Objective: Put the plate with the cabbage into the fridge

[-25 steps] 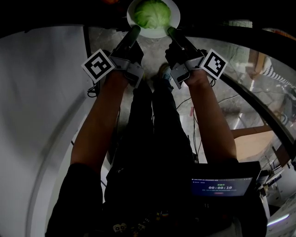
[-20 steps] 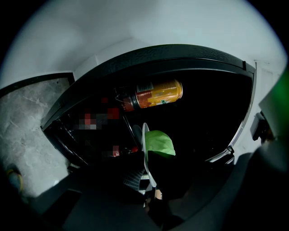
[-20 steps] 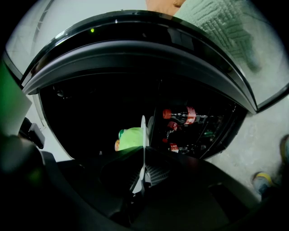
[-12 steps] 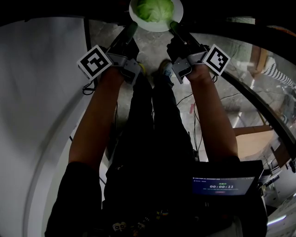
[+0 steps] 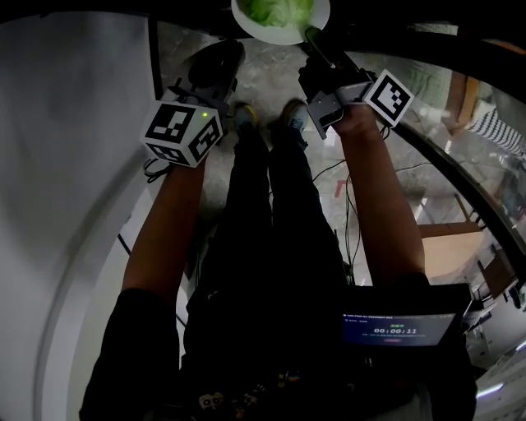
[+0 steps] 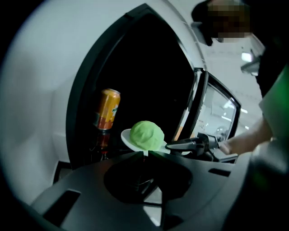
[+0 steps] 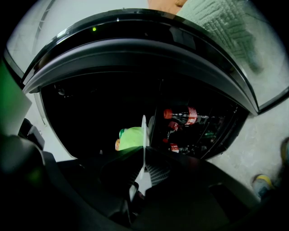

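A white plate [image 5: 283,34] with a green cabbage [image 5: 275,8] hangs at the top of the head view. My right gripper [image 5: 314,37] is shut on its right rim. In the right gripper view the plate [image 7: 143,128] shows edge-on between the jaws, the cabbage [image 7: 132,137] left of it, with the dark fridge interior [image 7: 90,113] behind. My left gripper [image 5: 226,53] is drawn back and off the plate. In its own view the jaws [image 6: 144,154] meet with nothing between them. The plate [image 6: 128,137] and cabbage [image 6: 147,134] float beyond, before the fridge opening [image 6: 149,67].
An orange can [image 6: 108,108] stands above a dark bottle [image 6: 103,140] at the left of the fridge opening. Red-capped cola bottles [image 7: 185,115] fill the door shelf. The white fridge side [image 5: 74,164] is on my left, with cables [image 5: 349,205] on the floor.
The plate has moved forward toward the fridge. My left gripper has let go of the left rim, pulled back and turned. The right gripper keeps its hold.
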Demonstrator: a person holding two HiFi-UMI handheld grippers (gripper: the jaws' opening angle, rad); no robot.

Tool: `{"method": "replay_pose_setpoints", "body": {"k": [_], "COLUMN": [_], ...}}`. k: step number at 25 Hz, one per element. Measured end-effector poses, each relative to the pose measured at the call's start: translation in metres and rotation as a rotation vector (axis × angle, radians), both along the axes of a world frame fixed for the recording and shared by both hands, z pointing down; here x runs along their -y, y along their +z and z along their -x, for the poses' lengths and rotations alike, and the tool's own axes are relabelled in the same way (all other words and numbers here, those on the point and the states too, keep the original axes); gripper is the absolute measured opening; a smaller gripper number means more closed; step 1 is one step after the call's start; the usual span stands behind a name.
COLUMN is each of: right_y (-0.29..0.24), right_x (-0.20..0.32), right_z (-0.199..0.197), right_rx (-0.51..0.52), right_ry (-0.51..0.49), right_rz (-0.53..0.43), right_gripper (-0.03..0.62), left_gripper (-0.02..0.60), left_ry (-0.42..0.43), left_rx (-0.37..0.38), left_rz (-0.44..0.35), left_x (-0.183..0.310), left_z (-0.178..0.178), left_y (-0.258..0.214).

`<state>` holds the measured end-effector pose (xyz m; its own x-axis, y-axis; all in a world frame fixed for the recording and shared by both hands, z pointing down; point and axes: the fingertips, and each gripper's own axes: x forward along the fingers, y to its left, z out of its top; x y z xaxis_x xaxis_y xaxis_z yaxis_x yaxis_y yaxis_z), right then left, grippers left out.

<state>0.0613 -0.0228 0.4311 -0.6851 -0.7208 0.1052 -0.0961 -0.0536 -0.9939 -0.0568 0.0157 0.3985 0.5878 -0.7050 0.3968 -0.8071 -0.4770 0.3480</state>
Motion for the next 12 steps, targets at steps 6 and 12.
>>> {"method": "replay_pose_setpoints", "body": {"k": [6,12], "right_y": [-0.003,-0.004], "right_x": [0.0,0.001], "right_z": [0.0,0.002], "right_rx": [-0.032,-0.056], "right_ry": [-0.012,-0.03], "right_rz": [-0.026,-0.05], "right_gripper": [0.015,0.015], "left_gripper": [0.012,0.011], "left_ry": [0.015,-0.006], "left_rx": [0.136,0.157], "left_rz": [-0.076,-0.087], "left_x": [-0.005,0.002], "left_z": [-0.017,-0.022], "left_y": [0.014,0.019]}}
